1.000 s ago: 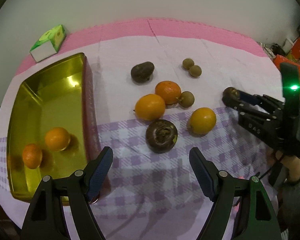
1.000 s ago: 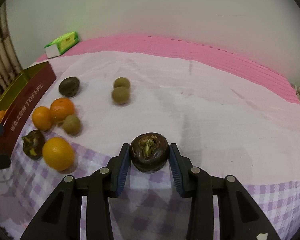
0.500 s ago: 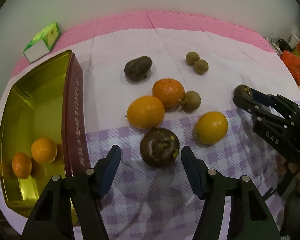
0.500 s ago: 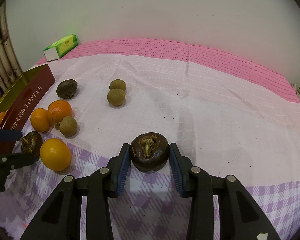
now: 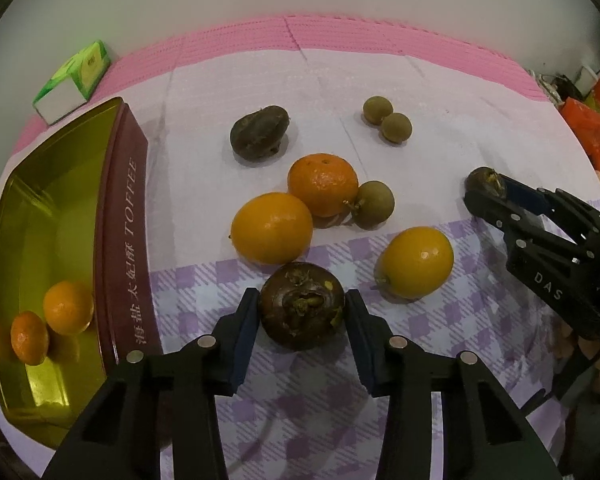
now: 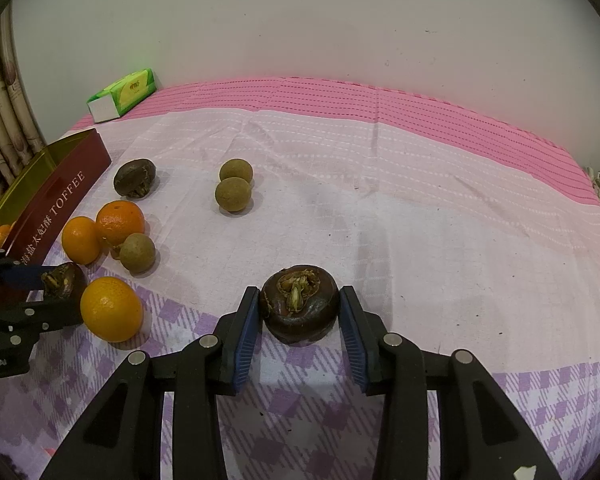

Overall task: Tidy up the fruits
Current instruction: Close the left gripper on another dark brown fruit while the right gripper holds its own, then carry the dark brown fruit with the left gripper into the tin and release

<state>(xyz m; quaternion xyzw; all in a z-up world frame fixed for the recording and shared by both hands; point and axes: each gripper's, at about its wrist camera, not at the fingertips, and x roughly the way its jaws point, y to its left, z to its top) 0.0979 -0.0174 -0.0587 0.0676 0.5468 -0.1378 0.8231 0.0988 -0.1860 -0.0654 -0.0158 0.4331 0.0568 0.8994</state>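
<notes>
My left gripper points down at the checked cloth; its jaws are closing and both blue pads touch a dark brown round fruit. In the right wrist view, my right gripper is shut on a second dark brown fruit, which rests on the cloth. Three oranges, another dark fruit and three small green-brown fruits lie loose just beyond the left gripper. At the left, a gold tin marked TOFFEE holds two oranges.
A green tissue box sits at the far left on the pink cloth by the wall. Orange packets lie past the table's right edge. Pipes stand at the left.
My left gripper came down and forward over the dark fruit and its jaws closed from wide apart onto it. The right gripper kept still with its fruit.
</notes>
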